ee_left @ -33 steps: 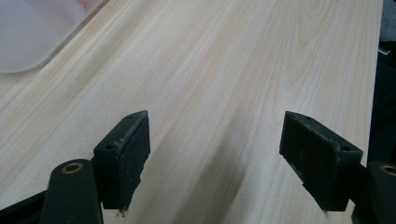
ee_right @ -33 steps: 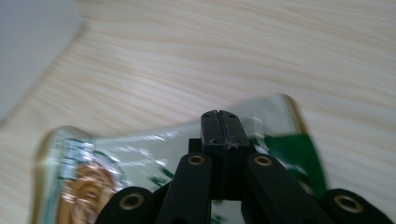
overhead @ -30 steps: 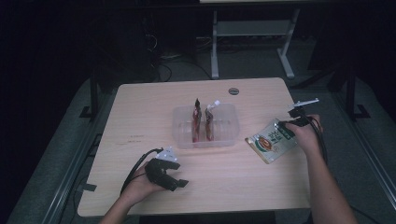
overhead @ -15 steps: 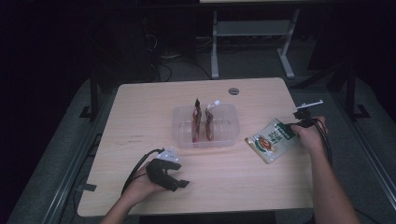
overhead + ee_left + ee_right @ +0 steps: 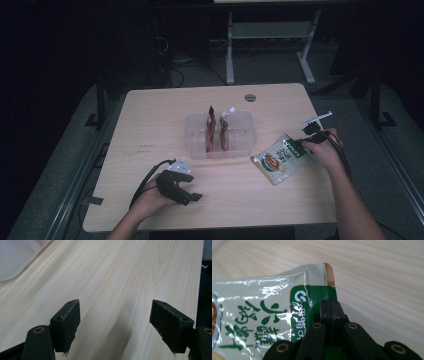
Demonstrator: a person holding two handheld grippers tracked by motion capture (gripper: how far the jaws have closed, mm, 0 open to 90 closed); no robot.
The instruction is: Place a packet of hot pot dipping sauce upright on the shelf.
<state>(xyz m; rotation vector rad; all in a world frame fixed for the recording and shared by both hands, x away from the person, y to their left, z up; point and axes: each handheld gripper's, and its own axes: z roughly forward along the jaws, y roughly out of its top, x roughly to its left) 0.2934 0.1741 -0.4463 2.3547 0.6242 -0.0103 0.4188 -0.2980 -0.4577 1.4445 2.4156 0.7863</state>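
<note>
While the left gripper [image 5: 186,189] sits idle near the table's [image 5: 150,115] front-left edge, its jaws stand wide apart with nothing but bare wood between them; the left gripper view confirms this, with a corner of the clear tub [image 5: 15,260] at upper left. The left hand [image 5: 150,200] lies low on the table, forearm coming in from the bottom edge, gripper pointing toward the right.

Mid-table: clear plastic tub [image 5: 220,134], two slim packets [image 5: 218,131] standing upright inside it.

Just right of the tub, the green-and-white snack pouch [image 5: 280,159] lies flat on the table, apart from the tub wall. The right gripper [image 5: 303,143] is clamped on the pouch's far-right edge; in the right gripper view the jaws are pinched together on the green band [image 5: 312,305] near the sealed corner.

Judgement: the step looks like carrying the pouch over to the tub. Doing it well:
- grip is on a thin corner, so the pouch will hang and swing; lift slowly.
- raise until the lower edge is above the tub rim before moving across.
- aim for the free space beside the upright packets so they aren't knocked over.
- let go only once the pouch is inside.

The right hand [image 5: 325,152] is out near the table's right edge, wrist level, gripper angled toward the tub, cable trailing back over the forearm.
</note>
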